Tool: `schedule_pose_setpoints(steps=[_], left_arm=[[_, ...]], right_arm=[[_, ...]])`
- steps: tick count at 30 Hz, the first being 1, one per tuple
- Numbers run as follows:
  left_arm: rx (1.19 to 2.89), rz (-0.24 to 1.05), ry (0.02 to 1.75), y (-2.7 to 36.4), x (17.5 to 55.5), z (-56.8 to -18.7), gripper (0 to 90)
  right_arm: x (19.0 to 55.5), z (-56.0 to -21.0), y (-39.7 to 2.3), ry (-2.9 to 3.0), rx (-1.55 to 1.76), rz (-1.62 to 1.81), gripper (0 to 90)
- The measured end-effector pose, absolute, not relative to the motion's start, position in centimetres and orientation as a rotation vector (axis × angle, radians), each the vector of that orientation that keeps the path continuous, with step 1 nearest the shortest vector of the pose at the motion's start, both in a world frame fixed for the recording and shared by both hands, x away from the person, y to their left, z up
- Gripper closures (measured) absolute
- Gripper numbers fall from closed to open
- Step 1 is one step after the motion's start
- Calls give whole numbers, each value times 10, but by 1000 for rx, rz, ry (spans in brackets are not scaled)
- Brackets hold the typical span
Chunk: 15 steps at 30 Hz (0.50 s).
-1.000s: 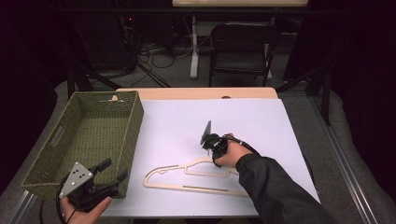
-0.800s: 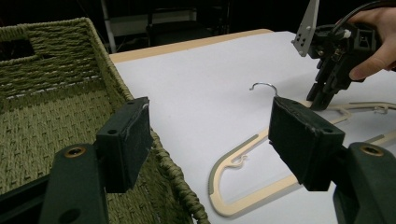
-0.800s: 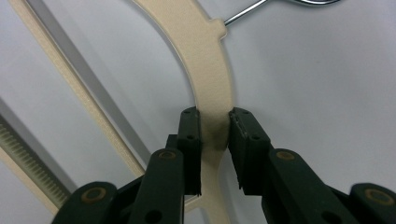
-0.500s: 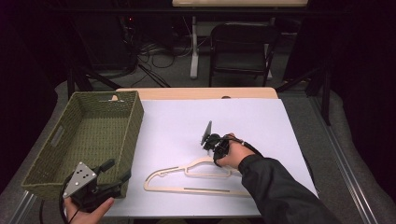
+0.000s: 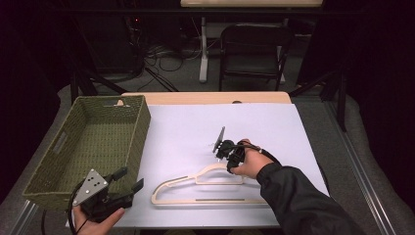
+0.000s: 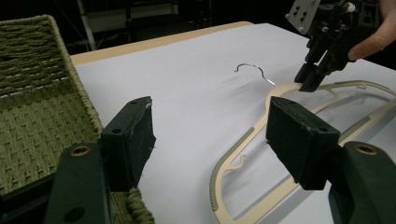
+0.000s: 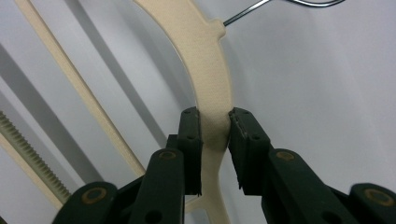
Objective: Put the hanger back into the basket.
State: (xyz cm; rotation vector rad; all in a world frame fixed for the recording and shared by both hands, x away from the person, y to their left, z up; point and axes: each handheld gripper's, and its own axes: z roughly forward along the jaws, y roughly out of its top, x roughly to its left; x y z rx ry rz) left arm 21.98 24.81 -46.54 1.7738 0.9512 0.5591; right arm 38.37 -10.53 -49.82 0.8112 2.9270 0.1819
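- Gripping the hanger [image 5: 205, 188] near its neck: right gripper [image 5: 226, 149] has both jaws pressed on the cream top arch, just below where the wire hook [image 6: 250, 71] enters the body (right gripper view).
- Left gripper [image 5: 128, 185] hovers at the near-left table corner, jaws spread wide with nothing between them, aimed toward the hanger's left shoulder end.
- Hanger lies flat on the white sheet [image 5: 195, 132], near-centre of the table, to the right of the woven basket [image 5: 142, 122] and apart from it.
- Long axis runs left–right across the table, roughly parallel to the near edge. Hook points away from the person, toward the far side; bottom bar lies nearest the person.
- Risk: the grip sits on a narrow curved strip. On a lift the long shoulders would likely swing and pivot the hanger between the jaws, or let it slip out.
- Risk: the grip is off the hanger's midpoint, so the left end may drag on the sheet and rumple it.
- Risk: if the basket is the goal, the hanger may catch on its rim unless tilted.
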Motion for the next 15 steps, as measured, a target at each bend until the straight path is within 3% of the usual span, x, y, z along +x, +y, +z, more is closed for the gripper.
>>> schedule_pose_setpoints(steps=[15], left_arm=[[1923, 333, 883, 219, 249, -453, 334]], right_arm=[[360, -477, -110, 2865, 623, 265, 750]])
